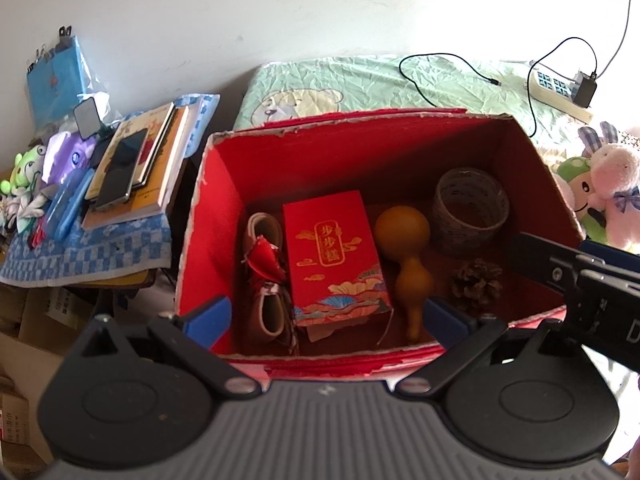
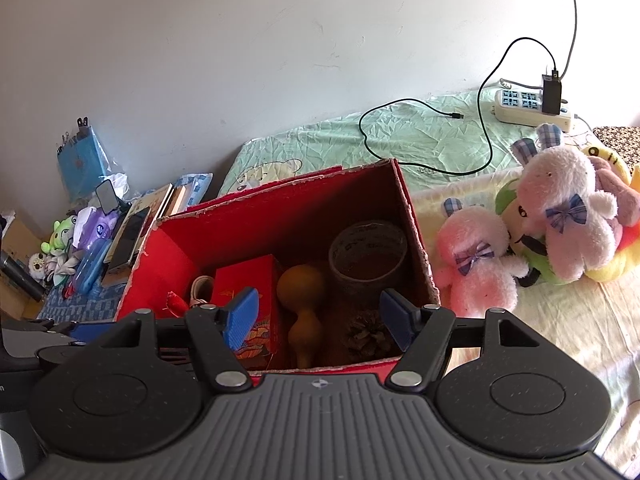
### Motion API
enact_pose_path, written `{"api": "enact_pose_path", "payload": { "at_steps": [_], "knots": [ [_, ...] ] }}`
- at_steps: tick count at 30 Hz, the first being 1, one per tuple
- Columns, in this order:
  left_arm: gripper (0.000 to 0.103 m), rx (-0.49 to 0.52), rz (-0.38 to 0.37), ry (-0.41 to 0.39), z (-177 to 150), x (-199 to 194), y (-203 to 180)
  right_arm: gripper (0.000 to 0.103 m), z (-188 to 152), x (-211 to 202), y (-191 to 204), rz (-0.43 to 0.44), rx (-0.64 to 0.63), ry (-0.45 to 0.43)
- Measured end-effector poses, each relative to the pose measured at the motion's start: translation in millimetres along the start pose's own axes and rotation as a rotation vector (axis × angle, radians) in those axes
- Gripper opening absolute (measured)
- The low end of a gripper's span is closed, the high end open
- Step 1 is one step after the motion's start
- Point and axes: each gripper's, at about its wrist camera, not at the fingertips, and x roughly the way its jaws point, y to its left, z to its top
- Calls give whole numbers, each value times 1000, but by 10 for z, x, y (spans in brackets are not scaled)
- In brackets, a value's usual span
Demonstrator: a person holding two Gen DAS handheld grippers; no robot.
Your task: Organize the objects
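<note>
An open red cardboard box (image 1: 224, 216) (image 2: 164, 256) stands on the bed. Inside it lie a small red gift box (image 1: 334, 256) (image 2: 250, 280), a brown gourd (image 1: 406, 256) (image 2: 302, 300), a tape roll (image 1: 470, 208) (image 2: 368, 256), a pine cone (image 1: 476, 284) (image 2: 366, 338) and a small shoe with red trim (image 1: 266, 280). My left gripper (image 1: 326, 322) hovers open over the box's near edge, holding nothing. My right gripper (image 2: 320, 318) is also open and empty, above the near right part of the box. The right gripper's body shows at the left wrist view's right edge.
Pink plush rabbits (image 2: 560, 208) (image 1: 616, 192) and other soft toys lie right of the box. A power strip (image 2: 532, 108) with charger and black cable (image 2: 424, 136) lies behind. Left of the bed, a cluttered side table (image 1: 80, 256) holds books, a phone (image 1: 120, 168) and toys.
</note>
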Motion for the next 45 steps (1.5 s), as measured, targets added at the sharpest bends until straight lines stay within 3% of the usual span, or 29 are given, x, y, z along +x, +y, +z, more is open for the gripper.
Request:
{"api": "enact_pose_path", "payload": {
  "at_steps": [45],
  "knots": [
    [102,-39,20,27,118,507,102,71,133,607,-18,-52,-54,74]
  ]
}}
